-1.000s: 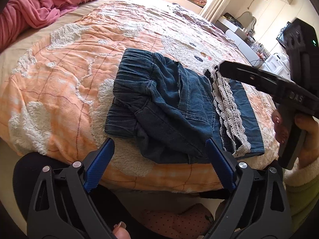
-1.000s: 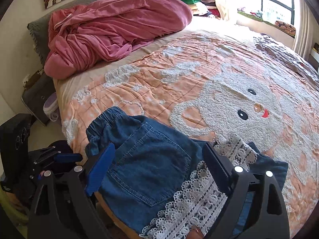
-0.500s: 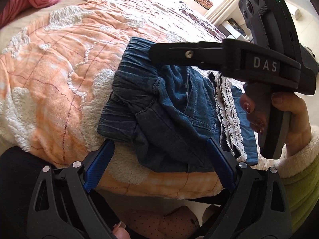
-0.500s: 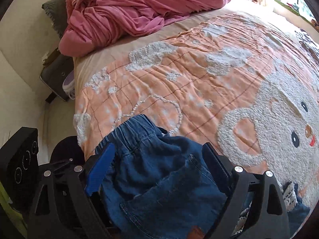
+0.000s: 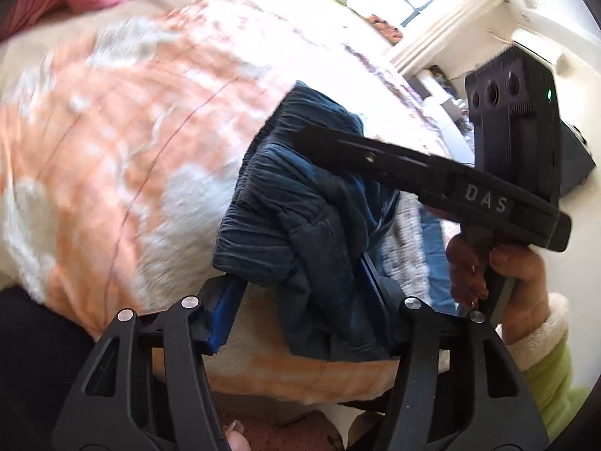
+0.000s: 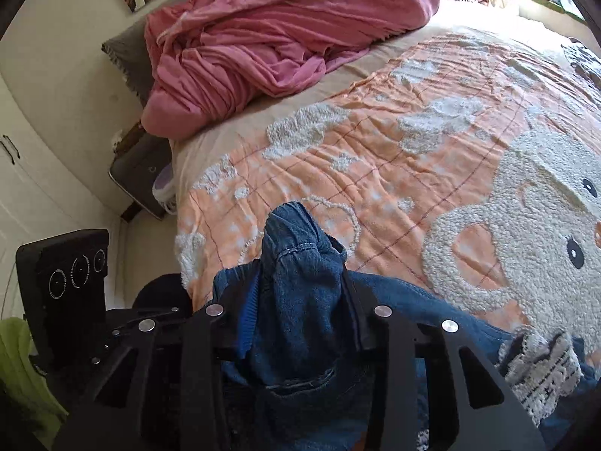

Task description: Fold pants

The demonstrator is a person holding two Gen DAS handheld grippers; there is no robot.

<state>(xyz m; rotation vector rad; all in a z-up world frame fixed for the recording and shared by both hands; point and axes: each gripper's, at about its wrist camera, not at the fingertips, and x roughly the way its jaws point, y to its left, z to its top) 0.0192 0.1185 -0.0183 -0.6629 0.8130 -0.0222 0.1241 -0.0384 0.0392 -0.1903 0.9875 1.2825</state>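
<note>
Blue denim pants (image 5: 300, 203) with white lace trim (image 5: 407, 248) lie bunched at the near edge of the bed. My left gripper (image 5: 300, 289) is shut on the near waistband end of the pants. My right gripper (image 6: 300, 293) is shut on a raised fold of the pants (image 6: 300, 263) near the waistband. The right gripper also shows in the left wrist view (image 5: 338, 143) reaching across the pants from the right. The lace trim shows in the right wrist view (image 6: 544, 368) at the lower right.
An orange quilt (image 6: 413, 143) with a white fleecy animal covers the bed. A pink blanket (image 6: 270, 37) is heaped at the head end. A dark bedside stand (image 6: 139, 173) sits by the wall. The person's legs are below the bed edge (image 5: 263, 387).
Both grippers were open and have closed on the pants' waistband end. The denim is now bunched and lifted between the jaws. The right gripper has moved left over the pants.
</note>
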